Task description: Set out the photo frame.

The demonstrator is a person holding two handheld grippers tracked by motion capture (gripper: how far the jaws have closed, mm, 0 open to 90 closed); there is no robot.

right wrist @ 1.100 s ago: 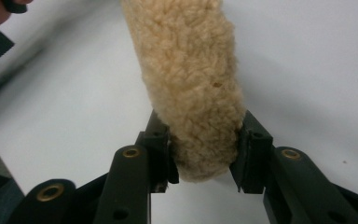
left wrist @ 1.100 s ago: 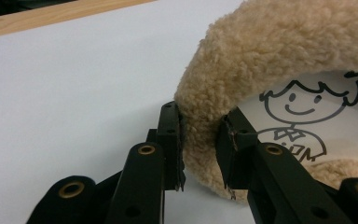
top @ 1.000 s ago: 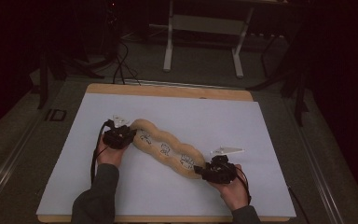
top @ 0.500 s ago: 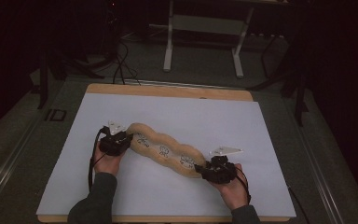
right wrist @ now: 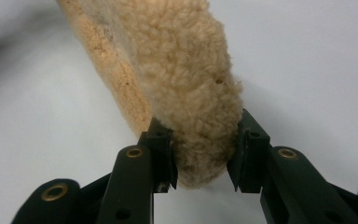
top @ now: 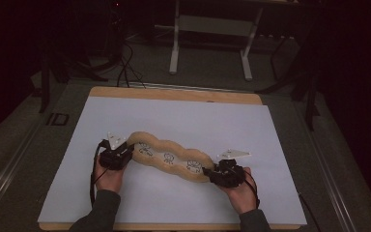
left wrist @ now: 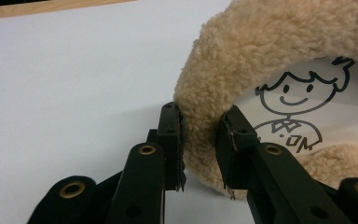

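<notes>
From the high view, a long fluffy tan cloth [top: 169, 157] is seen lying slantwise on the white desk [top: 183, 116], nearer the front edge. Little black drawings are printed on its white inner side. The left tongs [top: 124, 151] are held at the far left end of the cloth, and the right tongs [top: 211, 172] are held at its near right end. Each of the tongs is carried by a hand, and dark sleeves are seen at the bottom edge. A wooden strip is seen along the far edge of the desk.

In the left gripper view, the fluffy rim of the cloth [left wrist: 200, 116] is pinched between the two black pads of the left tongs [left wrist: 201, 148]. The rim is squeezed thin there. A drawing of a smiling child [left wrist: 298, 107] is seen on the white part just to the right of the tongs.

In the right gripper view, the thick rolled end of the cloth [right wrist: 186, 93] is gripped by the right tongs [right wrist: 204, 154]. Both pads are pressed against the fluff, one on each side. The white desk [right wrist: 307, 56] is seen behind it.
</notes>
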